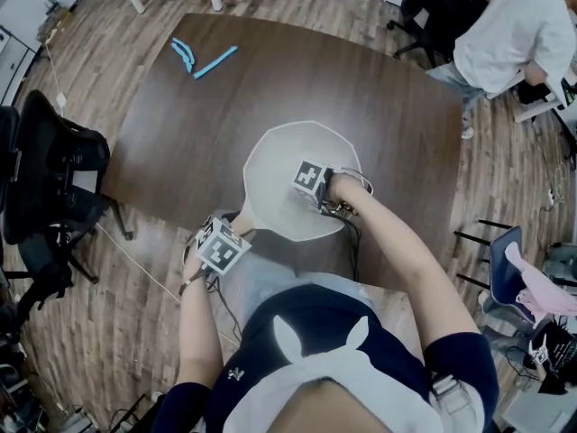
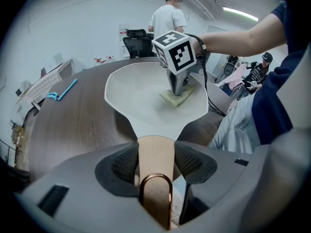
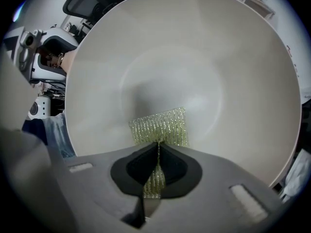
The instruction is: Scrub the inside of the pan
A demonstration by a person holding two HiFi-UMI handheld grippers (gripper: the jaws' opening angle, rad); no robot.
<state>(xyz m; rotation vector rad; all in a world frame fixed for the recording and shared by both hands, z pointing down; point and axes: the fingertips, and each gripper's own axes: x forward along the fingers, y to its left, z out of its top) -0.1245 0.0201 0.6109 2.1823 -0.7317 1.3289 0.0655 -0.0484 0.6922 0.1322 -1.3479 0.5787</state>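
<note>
Left gripper (image 2: 155, 163): jaws clenched on pan handle (image 2: 155, 147).
Right gripper (image 3: 156, 155): jaws grasping scrubbing cloth (image 3: 161, 125).
Scrubbing cloth: lying against the inside of the pan (image 3: 194, 57).
Pan: resting on worktop (image 1: 225, 106).

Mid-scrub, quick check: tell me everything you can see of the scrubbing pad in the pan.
The scrubbing pad is a small yellow-green rectangle of ribbed, glittery mesh, thin and soft-looking. One edge is pinched between the shut jaws of the right tongs, with a strip running back between them. The rest spreads flat against the smooth white inside of the pan. Nothing else touches it; no foam shows.
</note>
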